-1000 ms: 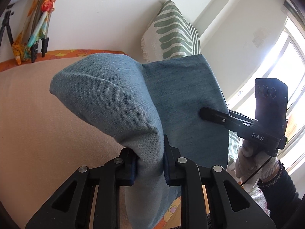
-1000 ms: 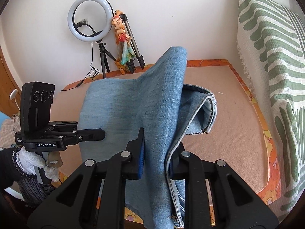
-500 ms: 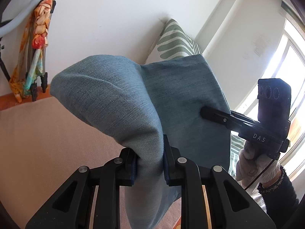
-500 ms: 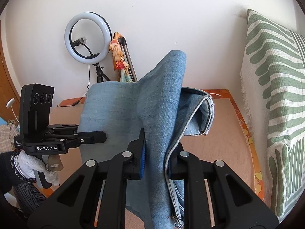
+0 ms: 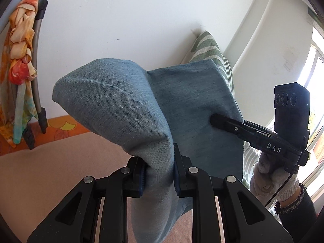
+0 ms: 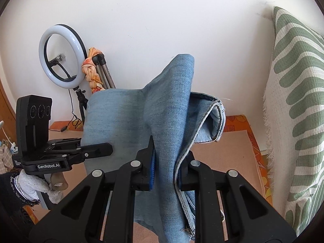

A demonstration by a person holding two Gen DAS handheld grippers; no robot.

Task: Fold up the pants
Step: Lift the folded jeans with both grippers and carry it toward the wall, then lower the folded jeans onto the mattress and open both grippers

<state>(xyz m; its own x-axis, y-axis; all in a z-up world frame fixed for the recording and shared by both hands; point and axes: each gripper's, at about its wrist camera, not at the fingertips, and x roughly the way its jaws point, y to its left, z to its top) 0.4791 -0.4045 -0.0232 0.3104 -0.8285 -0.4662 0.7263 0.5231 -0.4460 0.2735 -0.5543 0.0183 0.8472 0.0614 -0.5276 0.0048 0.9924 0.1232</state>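
Light blue denim pants [image 5: 188,109] hang in the air, stretched between both grippers above the tan bed surface [image 5: 50,172]. My left gripper [image 5: 159,172] is shut on a bunched fold of the pants; it also shows in the right wrist view [image 6: 109,148]. My right gripper [image 6: 165,168] is shut on the other edge of the pants [image 6: 168,109], with a hem loop [image 6: 216,119] drooping to its right. The right gripper shows in the left wrist view [image 5: 212,119], pinching the cloth.
A green-striped pillow [image 6: 293,111] stands at the right against the white wall. A ring light on a tripod [image 6: 60,62] and a tripod with an orange scarf [image 5: 20,60] stand at the back left. The orange floral border [image 6: 239,123] edges the bed. A window [image 5: 316,81] is at the right.
Both grippers have lifted the pants higher off the bed and tilted upward; more wall and less bed surface show now. Both grips remain shut on the cloth.
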